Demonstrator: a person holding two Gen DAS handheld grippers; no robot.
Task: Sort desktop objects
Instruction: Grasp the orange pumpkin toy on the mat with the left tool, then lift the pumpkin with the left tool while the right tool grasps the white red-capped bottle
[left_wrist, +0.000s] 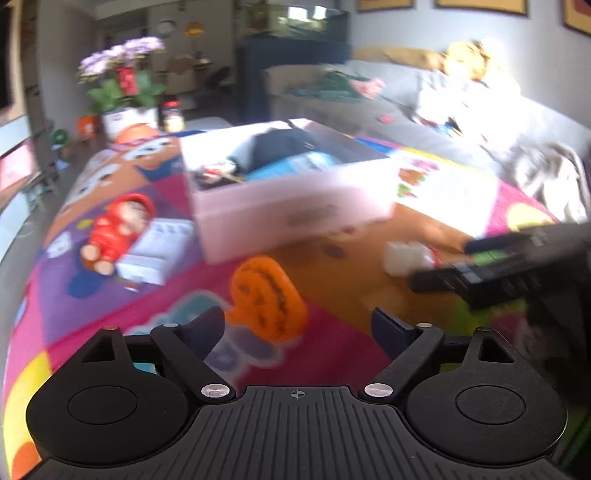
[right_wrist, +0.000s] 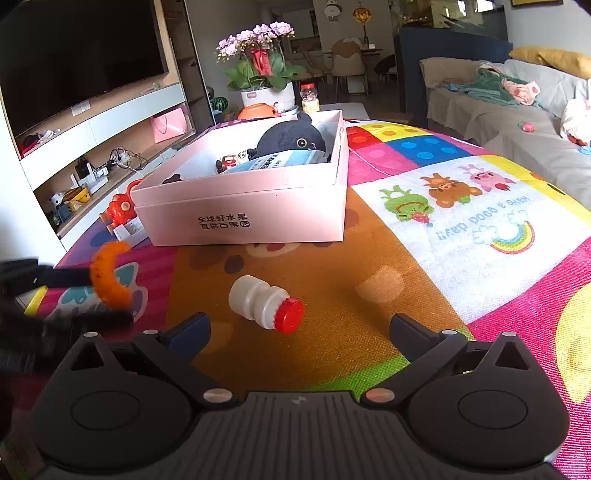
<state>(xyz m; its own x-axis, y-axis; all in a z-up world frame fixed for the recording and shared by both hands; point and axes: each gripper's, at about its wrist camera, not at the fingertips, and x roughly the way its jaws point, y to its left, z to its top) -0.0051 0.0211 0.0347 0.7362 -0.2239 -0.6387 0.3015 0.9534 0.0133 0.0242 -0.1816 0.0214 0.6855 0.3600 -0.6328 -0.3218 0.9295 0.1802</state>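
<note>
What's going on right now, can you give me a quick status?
Left gripper open, orange toy just ahead. Right gripper open, empty, white bottle lying on the mat ahead. Pink box beyond, path unblocked.

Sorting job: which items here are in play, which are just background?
In play: pink box, orange pumpkin toy, white bottle with red cap, red doll, left gripper, right gripper.
Background: flower pot, TV, sofa.

blur: left wrist view smeared | red toy (right_wrist: 119, 208): mostly hidden behind pink box (right_wrist: 240, 210), perhaps a figure
</note>
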